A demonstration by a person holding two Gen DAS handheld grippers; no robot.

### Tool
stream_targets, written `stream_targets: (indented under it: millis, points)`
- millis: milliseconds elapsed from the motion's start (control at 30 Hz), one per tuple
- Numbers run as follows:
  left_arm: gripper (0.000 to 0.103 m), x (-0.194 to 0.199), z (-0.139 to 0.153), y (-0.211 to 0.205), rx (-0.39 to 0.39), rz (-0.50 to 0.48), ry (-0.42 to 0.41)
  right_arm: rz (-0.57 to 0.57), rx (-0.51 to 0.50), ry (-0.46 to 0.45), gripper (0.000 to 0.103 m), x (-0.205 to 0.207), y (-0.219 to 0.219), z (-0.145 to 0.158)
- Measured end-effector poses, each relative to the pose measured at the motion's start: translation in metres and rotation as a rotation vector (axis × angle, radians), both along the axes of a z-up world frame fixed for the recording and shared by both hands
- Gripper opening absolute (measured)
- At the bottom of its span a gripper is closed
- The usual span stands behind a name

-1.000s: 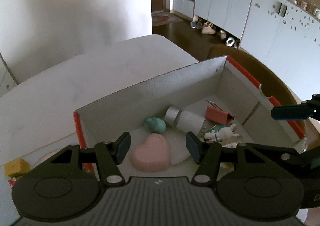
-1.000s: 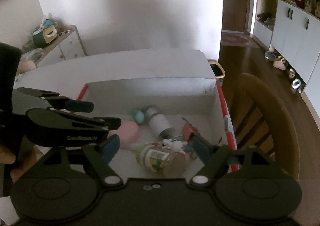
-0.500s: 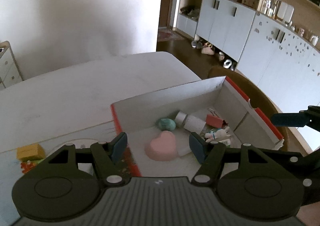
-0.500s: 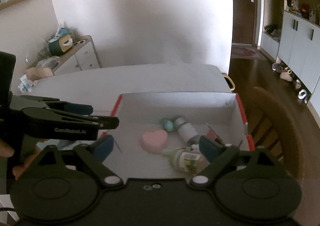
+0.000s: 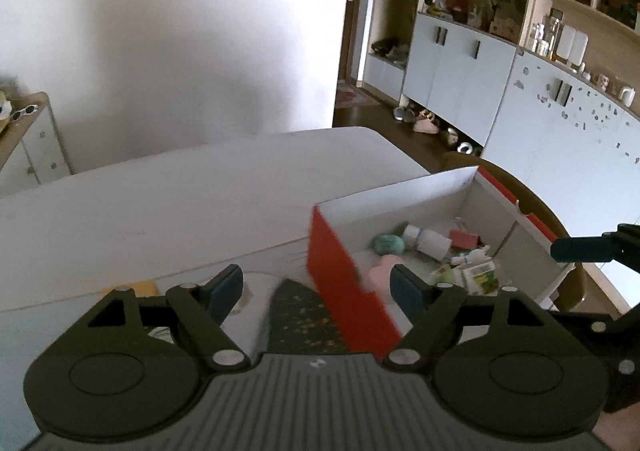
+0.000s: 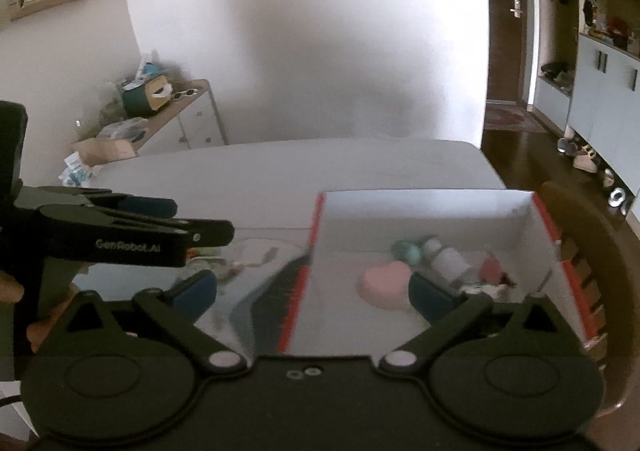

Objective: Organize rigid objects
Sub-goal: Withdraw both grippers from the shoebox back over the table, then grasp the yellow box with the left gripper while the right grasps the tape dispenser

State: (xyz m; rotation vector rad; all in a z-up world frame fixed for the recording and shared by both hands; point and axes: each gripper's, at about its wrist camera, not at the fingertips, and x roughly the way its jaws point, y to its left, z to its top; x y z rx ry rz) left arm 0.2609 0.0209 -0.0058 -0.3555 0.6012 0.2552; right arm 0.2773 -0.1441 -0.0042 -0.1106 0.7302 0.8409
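Red-sided, white-lined cardboard box (image 5: 352, 291) on the white table (image 5: 180, 195) fills our left-wrist view; our left gripper (image 5: 318, 287) is opening, its jaws empty. From the right wrist, our right gripper (image 6: 312, 291) widens empty too, beside the pink heart-shaped object (image 6: 386, 285) inside.

Open red-sided cardboard box (image 6: 424, 219) on the table, pink heart (image 6: 386, 285), teal egg (image 6: 408, 251), small bottle (image 6: 448, 261) lying inside

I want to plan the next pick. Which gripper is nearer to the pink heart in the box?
Right. The right gripper reaches the box, one finger beside the pink heart. The left gripper straddles the box's red wall.
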Motion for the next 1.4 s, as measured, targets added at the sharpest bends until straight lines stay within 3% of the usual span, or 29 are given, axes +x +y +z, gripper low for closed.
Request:
stream_targets:
  millis: [633,733,800,900,1400]
  points:
    - [0.082,-0.063,-0.034,0.096,-0.030,0.035,-0.031,0.084,-0.010,0.013,0.102,-0.050,0.101,-0.020]
    - [0.083,-0.066,-0.041,0.110,-0.026,0.039,-0.035,0.084,-0.019,0.011,0.102,-0.052,0.118,-0.026]
    - [0.095,-0.065,-0.046,0.120,-0.026,0.035,-0.031,0.083,-0.030,0.006,0.102,-0.052,0.129,-0.030]
    - [0.100,-0.064,-0.054,0.133,-0.020,0.054,-0.034,0.083,-0.050,0.002,0.102,-0.051,0.143,-0.037]
    - [0.100,-0.047,-0.120,0.182,-0.085,0.142,0.056,0.139,-0.155,0.035,0.102,-0.035,0.203,-0.088]
